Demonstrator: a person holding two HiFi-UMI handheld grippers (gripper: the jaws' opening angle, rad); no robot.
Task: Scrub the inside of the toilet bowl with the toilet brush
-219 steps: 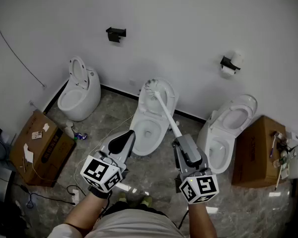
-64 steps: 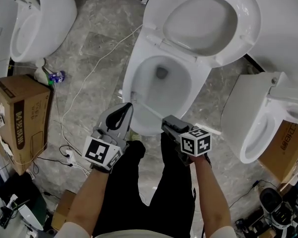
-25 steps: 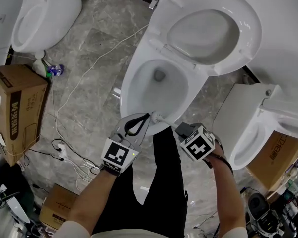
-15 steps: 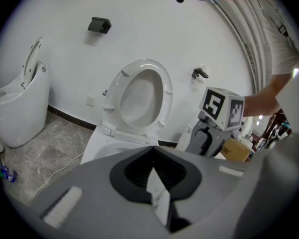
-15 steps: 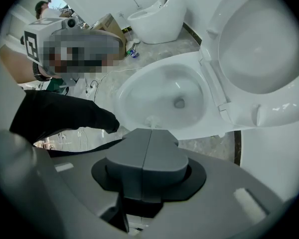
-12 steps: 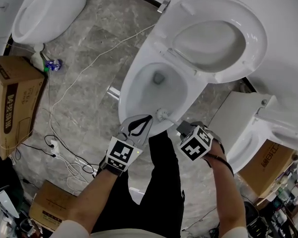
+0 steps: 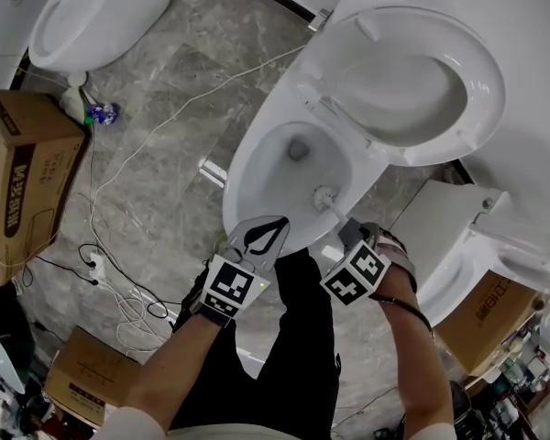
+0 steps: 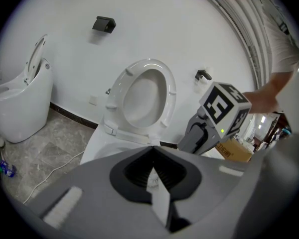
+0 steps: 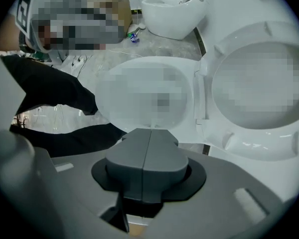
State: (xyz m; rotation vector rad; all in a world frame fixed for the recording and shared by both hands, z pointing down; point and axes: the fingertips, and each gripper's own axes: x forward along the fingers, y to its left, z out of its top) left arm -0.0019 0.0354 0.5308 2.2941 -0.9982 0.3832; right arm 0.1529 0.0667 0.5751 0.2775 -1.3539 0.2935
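Note:
The white toilet (image 7: 236, 177) stands open in the head view, its seat and lid (image 7: 412, 71) raised. The toilet brush's white head (image 7: 325, 195) lies inside the bowl against the near right wall. Its thin handle runs back into my right gripper (image 7: 346, 229), which is shut on it just over the front rim. In the right gripper view the jaws (image 9: 149, 133) are pressed together and the bowl is blurred out. My left gripper (image 7: 277, 223) hovers shut and holding nothing above the front rim, left of the brush. The left gripper view (image 8: 152, 148) shows the raised lid (image 8: 144, 96) and the right gripper's cube (image 8: 224, 108).
A second toilet (image 7: 92, 12) stands at the top left and a third (image 7: 477, 246) at the right. Cardboard boxes (image 7: 23, 172) (image 7: 486, 314) (image 7: 92, 383) sit on the marble floor. Loose white cables (image 7: 119, 273) lie left of the bowl. The person's legs (image 7: 293, 337) are below the rim.
The brush head has slid from the bowl's front rim to the right and deeper along the right wall. Both grippers stayed near the front rim; the right one shifted slightly right.

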